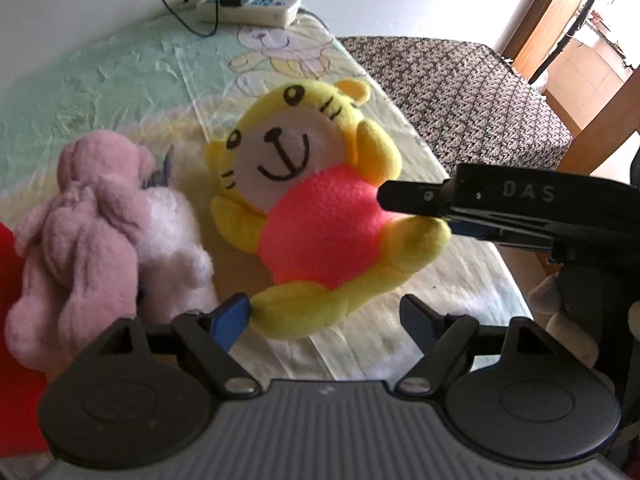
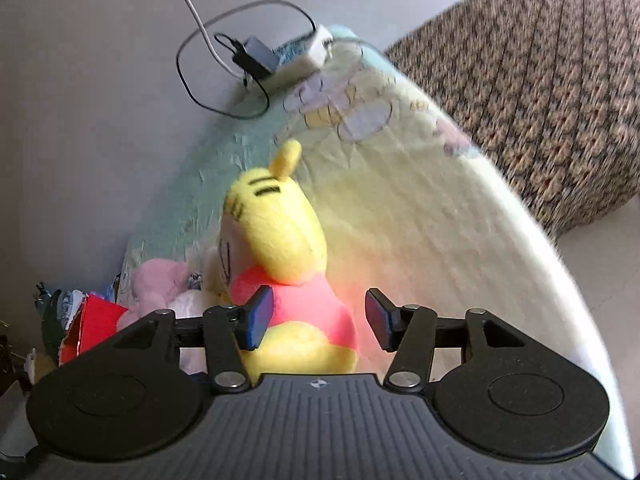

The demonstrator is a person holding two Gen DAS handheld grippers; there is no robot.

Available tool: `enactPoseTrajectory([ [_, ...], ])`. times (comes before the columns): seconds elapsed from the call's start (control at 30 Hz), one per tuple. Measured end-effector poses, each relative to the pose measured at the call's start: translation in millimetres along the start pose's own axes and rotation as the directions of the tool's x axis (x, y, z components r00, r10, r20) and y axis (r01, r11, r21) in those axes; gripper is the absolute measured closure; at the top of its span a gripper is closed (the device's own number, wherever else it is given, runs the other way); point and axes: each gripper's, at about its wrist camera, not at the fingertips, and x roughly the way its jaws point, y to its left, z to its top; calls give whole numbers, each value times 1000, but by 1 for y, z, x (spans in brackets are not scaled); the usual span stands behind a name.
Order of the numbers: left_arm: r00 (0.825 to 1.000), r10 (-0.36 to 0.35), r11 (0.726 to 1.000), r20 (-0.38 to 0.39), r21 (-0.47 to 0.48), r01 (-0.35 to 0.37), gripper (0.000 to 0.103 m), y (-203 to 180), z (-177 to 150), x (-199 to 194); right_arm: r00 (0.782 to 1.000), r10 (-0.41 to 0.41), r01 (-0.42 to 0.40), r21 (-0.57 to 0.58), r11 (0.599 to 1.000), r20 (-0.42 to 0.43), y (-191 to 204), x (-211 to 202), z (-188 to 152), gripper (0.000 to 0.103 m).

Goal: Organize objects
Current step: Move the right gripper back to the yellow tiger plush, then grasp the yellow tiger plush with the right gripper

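The tiger plush lies on the table, right of the bunny plush.

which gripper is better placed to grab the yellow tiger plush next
Probably the right gripper: its open jaws already straddle the yellow tiger plush at the body. The left gripper is open too, but only its foot lies near one finger.
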Motion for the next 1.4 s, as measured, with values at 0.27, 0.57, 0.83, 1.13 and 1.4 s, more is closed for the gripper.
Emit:
enactPoseTrajectory([
  [0.27, 1000, 1, 1000, -28, -16, -2, 21, 7, 1, 14, 995, 84, -82, 33, 996, -57, 5, 13, -5, 52],
  [0.57, 999, 0, 1000, -33, -4, 0, 21, 11, -1, 12, 990, 117, -117, 1, 993, -76, 12, -2, -14, 67],
  [0.83, 998, -59, 997, -34, 41, 60, 21, 3, -18, -4, 985, 133, -132, 16, 991, -110, 12, -22, -33, 68],
  [1.13, 991, -128, 985, -38, 108, 132, 21, -3, -52, -26, 963, 144, -152, -20, 988, -230, 23, -33, -75, 69],
  [1.4, 983, -179, 981, -43, 73, 182, 20, 8, -77, -43, 961, 126, -142, -50, 989, -246, 31, -37, -91, 60],
])
